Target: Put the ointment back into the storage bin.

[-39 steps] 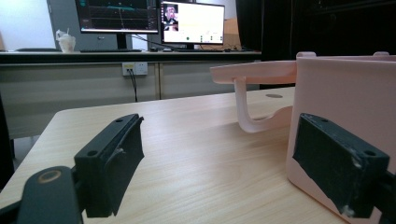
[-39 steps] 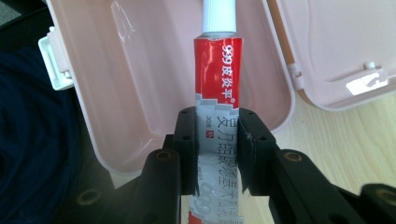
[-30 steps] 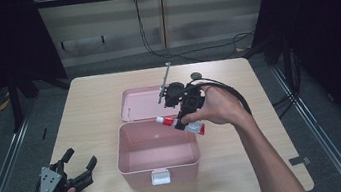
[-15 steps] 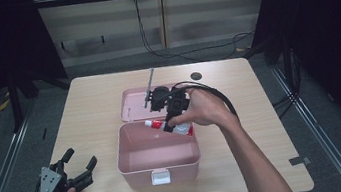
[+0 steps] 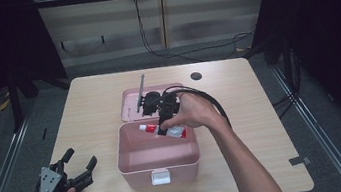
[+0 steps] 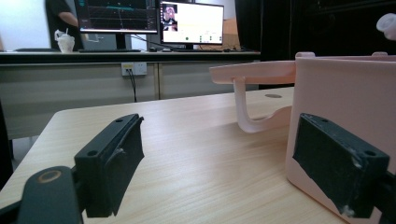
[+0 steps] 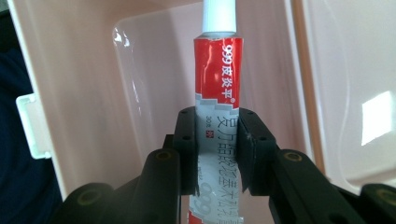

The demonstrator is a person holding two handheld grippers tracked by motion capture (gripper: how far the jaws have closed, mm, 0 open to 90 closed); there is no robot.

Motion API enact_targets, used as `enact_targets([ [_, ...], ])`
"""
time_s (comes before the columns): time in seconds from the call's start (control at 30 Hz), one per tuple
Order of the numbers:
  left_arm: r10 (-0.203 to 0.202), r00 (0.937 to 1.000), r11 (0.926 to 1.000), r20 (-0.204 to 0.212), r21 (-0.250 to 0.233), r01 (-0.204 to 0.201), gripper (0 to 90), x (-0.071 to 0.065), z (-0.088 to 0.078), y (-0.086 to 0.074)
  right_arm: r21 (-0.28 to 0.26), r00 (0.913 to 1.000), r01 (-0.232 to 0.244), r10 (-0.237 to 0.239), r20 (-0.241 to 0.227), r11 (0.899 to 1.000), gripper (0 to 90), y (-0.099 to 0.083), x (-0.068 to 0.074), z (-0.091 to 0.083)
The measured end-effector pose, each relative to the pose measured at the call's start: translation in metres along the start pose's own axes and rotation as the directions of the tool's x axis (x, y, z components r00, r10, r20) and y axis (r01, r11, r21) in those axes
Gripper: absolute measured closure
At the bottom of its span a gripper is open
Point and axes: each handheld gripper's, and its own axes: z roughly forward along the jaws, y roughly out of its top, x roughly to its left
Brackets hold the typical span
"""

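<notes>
- Done: the right claw (image 7: 217,149) is pinching the red-and-white tube (image 7: 217,112) — held above the open pink box (image 5: 161,170) near the tabletop's (image 5: 95,111) front edge.
- Left: lowering and releasing it inside; the left claw (image 6: 233,163) rests spread at the front-left corner.

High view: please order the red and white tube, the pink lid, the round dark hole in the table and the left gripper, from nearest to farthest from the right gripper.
From the right gripper:
1. Red and white tube, clamped in its jaws over the pink box.
2. Pink lid, just behind.
3. Round dark hole, farther back, right.
4. Left gripper, front left corner.
</notes>
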Motion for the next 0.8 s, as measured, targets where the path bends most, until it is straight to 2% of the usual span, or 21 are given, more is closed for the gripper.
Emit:
enact_targets([
  [0.17,-0.001,1.0000,1.0000,0.000,-0.004,0.001,15.7,0.000,0.000,0.000,0.031,1.0000,0.004,-0.004,-0.003,1.000,71.5,0.009,0.000,0.013],
  [0.43,0.003,1.0000,1.0000,0.001,-0.002,-0.003,15.7,0.000,0.000,0.000,0.040,0.9996,0.027,-0.027,-0.007,0.999,71.5,0.018,0.000,0.024],
  [0.8,0.008,1.0000,1.0000,0.002,0.002,-0.008,15.7,0.001,0.000,0.000,0.076,0.9984,0.055,-0.054,-0.015,0.996,71.5,0.022,0.001,0.043],
])
